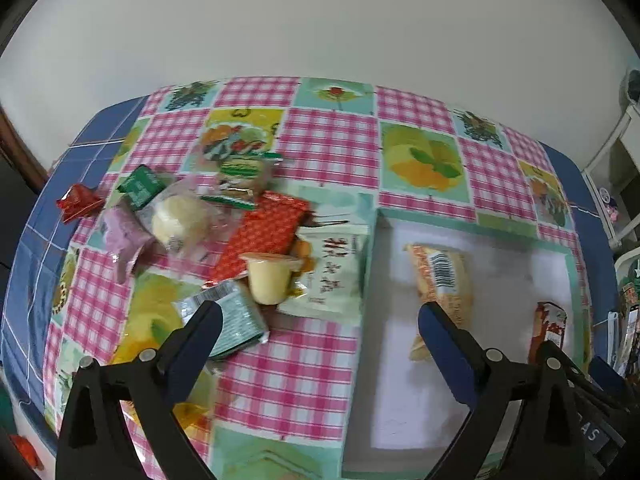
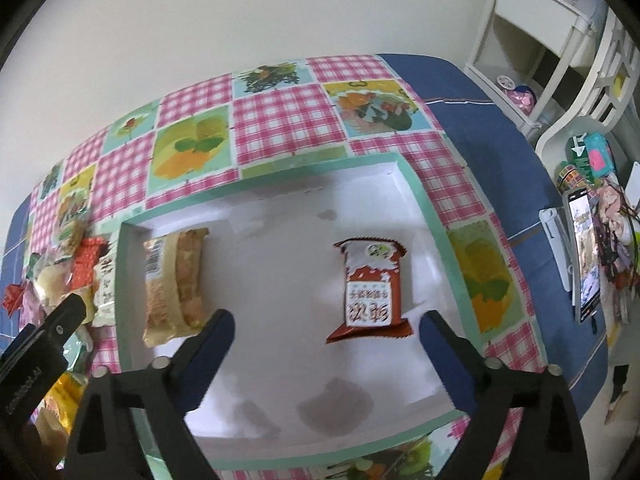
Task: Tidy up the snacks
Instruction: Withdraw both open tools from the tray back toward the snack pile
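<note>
Black-framed, with blue pads, our right gripper (image 2: 326, 326) hangs over the white tray (image 2: 424, 208) with its jaws spread wide and nothing between them. Just beyond its tips lies the red-and-white snack packet (image 2: 370, 290), flat on the tray floor toward the tray's right wall. Near the tray's left wall lies the tan barcode packet (image 2: 176, 284), also flat, well apart from the red one.

Our left gripper (image 1: 320, 320) is likewise wide open and holds nothing. Its right finger (image 1: 448, 336) reaches over the tray's left half, in front of the tan barcode packet; its left finger (image 1: 200, 332) overlaps the grey-green foil packet (image 1: 234, 320) lying on the tablecloth (image 1: 304, 360).

Outside the tray, along its left wall, the loose snacks sit in a heap on the checked cloth. A yellow jelly cup (image 1: 270, 278) stands upside down, just beside a white packet with green lettering (image 1: 332, 272) that touches the tray's wall. Behind them lies a red patterned packet (image 1: 266, 236), then a clear-wrapped round pastry (image 1: 180, 220), a pink packet (image 1: 124, 232) and a green packet (image 1: 140, 186). A small red wrapper (image 1: 78, 202) sits apart near the table's left edge, on the blue cloth (image 1: 32, 280).
</note>
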The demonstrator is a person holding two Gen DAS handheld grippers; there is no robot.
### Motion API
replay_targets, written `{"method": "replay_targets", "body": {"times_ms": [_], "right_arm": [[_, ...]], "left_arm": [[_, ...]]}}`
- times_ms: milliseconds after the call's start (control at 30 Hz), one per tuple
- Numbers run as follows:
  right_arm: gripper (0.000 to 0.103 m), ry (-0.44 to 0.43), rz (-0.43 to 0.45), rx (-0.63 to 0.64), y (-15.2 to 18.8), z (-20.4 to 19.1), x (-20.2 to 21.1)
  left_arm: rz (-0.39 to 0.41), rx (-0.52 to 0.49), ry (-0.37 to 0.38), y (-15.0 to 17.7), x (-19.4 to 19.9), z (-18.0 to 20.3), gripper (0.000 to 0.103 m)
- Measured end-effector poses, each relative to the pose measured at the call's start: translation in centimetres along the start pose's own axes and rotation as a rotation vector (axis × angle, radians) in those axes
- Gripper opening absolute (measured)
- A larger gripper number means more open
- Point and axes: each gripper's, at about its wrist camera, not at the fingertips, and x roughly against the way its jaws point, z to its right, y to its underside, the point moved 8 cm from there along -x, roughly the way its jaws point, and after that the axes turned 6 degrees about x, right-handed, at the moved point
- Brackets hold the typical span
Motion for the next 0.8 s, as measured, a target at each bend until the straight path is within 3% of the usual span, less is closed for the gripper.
{"method": "replay_targets", "body": {"times_ms": [600,800], "right_arm": [[0.103,-0.067,0.036,0.107,5.0,-6.7,2.0],[0.103,-0.127,0.073,0.087,5.8,-8.7,3.1]], "left_arm": [[-0.005,0.104,-0.058,4.3,2.2,-8.2,0.1],[0.043,0.129,-0.062,4.6,3.4,-10.5,0.1]]}}
